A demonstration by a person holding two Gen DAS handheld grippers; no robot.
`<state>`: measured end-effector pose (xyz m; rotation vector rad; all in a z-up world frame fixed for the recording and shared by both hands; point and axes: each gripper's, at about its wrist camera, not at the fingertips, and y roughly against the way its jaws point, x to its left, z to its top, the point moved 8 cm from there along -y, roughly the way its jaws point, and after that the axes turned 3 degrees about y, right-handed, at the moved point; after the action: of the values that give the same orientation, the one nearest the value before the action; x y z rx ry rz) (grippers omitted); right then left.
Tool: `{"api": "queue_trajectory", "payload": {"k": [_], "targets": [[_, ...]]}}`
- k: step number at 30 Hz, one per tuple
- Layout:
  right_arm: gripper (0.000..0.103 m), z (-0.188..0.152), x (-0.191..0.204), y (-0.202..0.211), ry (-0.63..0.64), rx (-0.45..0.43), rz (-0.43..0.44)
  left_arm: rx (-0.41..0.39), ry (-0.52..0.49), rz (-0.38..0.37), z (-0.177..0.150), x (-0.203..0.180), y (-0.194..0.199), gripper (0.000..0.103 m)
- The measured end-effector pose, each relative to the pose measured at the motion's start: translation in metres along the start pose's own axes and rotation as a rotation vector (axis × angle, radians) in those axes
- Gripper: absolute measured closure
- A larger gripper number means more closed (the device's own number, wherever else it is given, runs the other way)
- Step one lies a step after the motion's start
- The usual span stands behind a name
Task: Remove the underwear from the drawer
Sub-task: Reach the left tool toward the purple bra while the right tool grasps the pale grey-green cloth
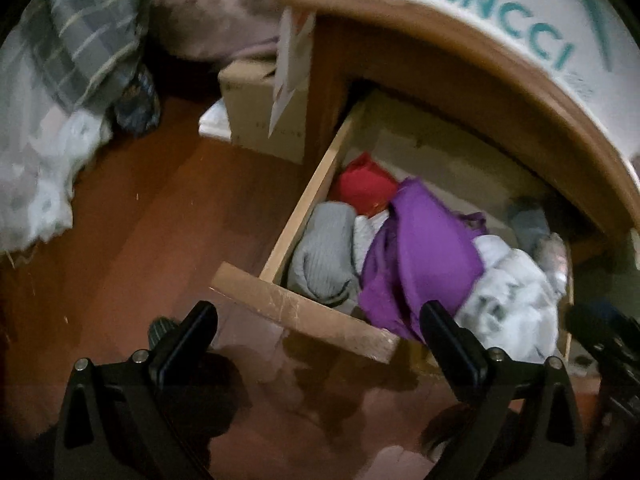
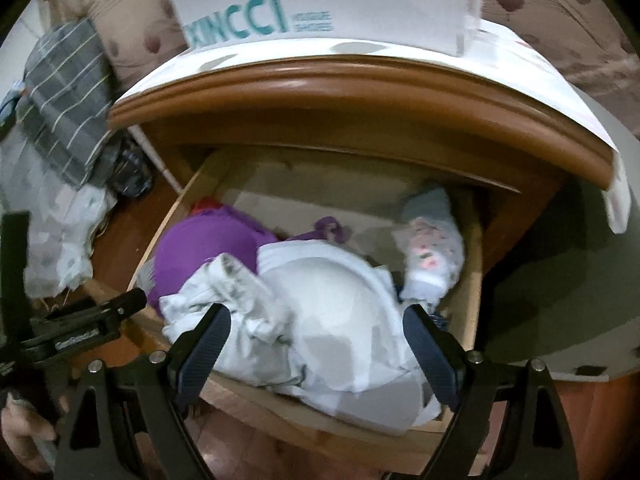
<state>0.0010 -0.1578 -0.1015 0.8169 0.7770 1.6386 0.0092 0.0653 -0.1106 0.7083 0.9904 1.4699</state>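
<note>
The wooden drawer is pulled out and full of underwear. It holds a purple bra, a white bra, a white patterned piece, a grey item, a red item and a floral piece. My left gripper is open and empty, just before the drawer front. My right gripper is open and empty, its fingers on either side of the white bra and just above it. The left gripper also shows in the right wrist view.
A white XINCCI box stands on the nightstand top. A cardboard box sits on the red-brown floor to the left. Grey plaid cloth and white bedding hang at the far left.
</note>
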Motion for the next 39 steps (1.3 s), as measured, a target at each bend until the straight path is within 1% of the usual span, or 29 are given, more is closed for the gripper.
{"api": "queue_trajectory", "payload": {"k": [2,5,7,8,9,11,14,15,17,19,21,22,23,26,28,31,35,38,39], "targets": [[0.013,-0.001,0.008,-0.002,0.004,0.013,0.028,-0.052,-0.047,0.008,0.008,-0.002,0.016,0.002],[0.013,-0.004,0.019,-0.008,0.009,0.031,0.062,-0.156,-0.139,0.041,0.031,-0.007,0.038,0.001],[0.013,-0.005,0.024,-0.014,0.010,0.044,0.059,-0.180,-0.162,0.051,0.047,-0.010,0.042,0.001],[0.013,-0.005,0.026,-0.017,0.009,0.048,0.054,-0.183,-0.159,0.048,0.054,-0.010,0.042,0.001],[0.013,-0.004,0.027,-0.019,0.008,0.053,0.048,-0.184,-0.140,0.030,0.065,-0.010,0.042,0.001],[0.013,-0.002,0.031,-0.025,-0.009,0.068,0.056,-0.168,-0.108,0.007,0.080,-0.008,0.037,0.001],[0.013,-0.003,0.039,-0.036,-0.025,0.098,0.070,-0.150,-0.066,-0.020,0.090,-0.005,0.028,0.001],[0.013,-0.003,0.042,-0.039,-0.024,0.106,0.064,-0.133,-0.055,-0.021,0.091,-0.002,0.021,0.001],[0.013,0.000,0.050,-0.048,-0.012,0.120,0.057,-0.124,-0.033,-0.010,0.086,0.006,0.013,0.001],[0.013,0.002,0.056,-0.055,-0.007,0.130,0.048,-0.078,-0.007,0.005,0.079,0.014,0.001,0.001],[0.013,0.003,0.057,-0.060,-0.009,0.145,0.034,-0.029,0.037,-0.030,0.076,0.018,-0.005,0.001],[0.013,0.004,0.059,-0.063,-0.006,0.150,0.027,-0.021,0.048,-0.044,0.076,0.017,-0.005,0.001],[0.013,0.004,0.060,-0.065,-0.002,0.156,0.015,-0.020,0.049,-0.051,0.076,0.017,-0.005,0.001],[0.013,0.004,0.063,-0.073,0.015,0.184,-0.004,-0.041,0.011,-0.035,0.078,0.012,0.001,0.001],[0.013,0.003,0.065,-0.078,0.026,0.198,-0.013,-0.041,-0.003,-0.046,0.078,0.009,0.002,0.001],[0.013,0.001,0.064,-0.084,0.012,0.231,0.004,-0.013,0.001,-0.067,0.076,0.010,0.000,0.001],[0.011,-0.009,0.065,-0.095,-0.056,0.295,0.072,0.008,0.038,-0.067,0.077,0.018,-0.002,0.001],[0.011,-0.011,0.065,-0.100,-0.087,0.307,0.101,0.017,0.053,-0.069,0.078,0.022,-0.003,0.001],[0.011,-0.010,0.064,-0.100,-0.086,0.300,0.095,0.023,0.057,-0.070,0.077,0.022,-0.004,0.001]]}}
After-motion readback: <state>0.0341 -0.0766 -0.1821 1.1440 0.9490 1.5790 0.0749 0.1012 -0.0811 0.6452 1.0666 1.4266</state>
